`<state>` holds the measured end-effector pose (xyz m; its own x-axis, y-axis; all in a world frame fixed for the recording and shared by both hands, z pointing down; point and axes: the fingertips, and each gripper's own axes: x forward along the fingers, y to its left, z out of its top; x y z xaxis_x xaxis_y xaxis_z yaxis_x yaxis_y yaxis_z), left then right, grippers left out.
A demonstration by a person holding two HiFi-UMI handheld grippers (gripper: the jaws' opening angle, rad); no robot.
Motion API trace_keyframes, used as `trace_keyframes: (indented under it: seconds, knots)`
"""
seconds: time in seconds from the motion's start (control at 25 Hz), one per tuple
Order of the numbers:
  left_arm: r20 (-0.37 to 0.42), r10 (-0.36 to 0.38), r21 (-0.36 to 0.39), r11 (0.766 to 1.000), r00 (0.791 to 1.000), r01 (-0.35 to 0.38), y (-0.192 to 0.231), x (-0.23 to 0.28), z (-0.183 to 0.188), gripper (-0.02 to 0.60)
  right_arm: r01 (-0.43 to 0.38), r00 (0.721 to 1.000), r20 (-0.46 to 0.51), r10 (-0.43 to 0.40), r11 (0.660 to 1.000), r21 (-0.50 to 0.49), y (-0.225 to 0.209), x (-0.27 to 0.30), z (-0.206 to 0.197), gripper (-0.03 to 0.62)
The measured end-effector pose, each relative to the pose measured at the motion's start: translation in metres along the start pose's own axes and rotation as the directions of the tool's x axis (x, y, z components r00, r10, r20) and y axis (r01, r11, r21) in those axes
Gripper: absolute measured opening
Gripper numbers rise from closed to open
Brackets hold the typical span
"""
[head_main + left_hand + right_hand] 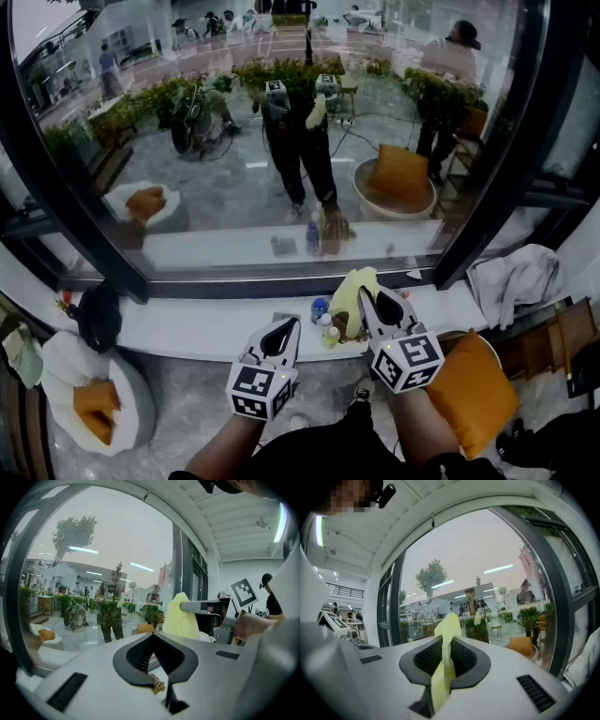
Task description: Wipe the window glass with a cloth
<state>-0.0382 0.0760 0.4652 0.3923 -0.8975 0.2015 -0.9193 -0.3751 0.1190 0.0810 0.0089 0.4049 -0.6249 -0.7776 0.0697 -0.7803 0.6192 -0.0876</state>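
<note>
The window glass (281,141) fills the upper head view and mirrors the person and both grippers. My right gripper (367,295) is shut on a yellow cloth (352,292), held up just short of the lower pane above the sill. In the right gripper view the cloth (446,663) runs up between the jaws of the right gripper (449,641) and pokes out past them, with the glass (478,559) ahead. My left gripper (286,325) hovers lower left of it, shut with nothing held. The left gripper view shows the left gripper (152,651), the glass (93,573) and the cloth (180,616).
A white sill (187,323) runs under the dark window frame (84,225). Small bottles (321,309) stand on it below the cloth. A black bag (98,314) sits at left, a grey rag (511,277) at right. An orange cushion (473,389) lies below right.
</note>
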Motion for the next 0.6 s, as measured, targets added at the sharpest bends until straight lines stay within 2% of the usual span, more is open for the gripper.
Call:
trace_keyframes:
  seconds: [0.6]
  knots:
    - [0.004,-0.015,0.007,1.000,1.000,0.015,-0.012,-0.007,0.001,0.008,0.004,1.000,0.000,-0.004,1.000,0.015,0.000,-0.016,0.002,0.058]
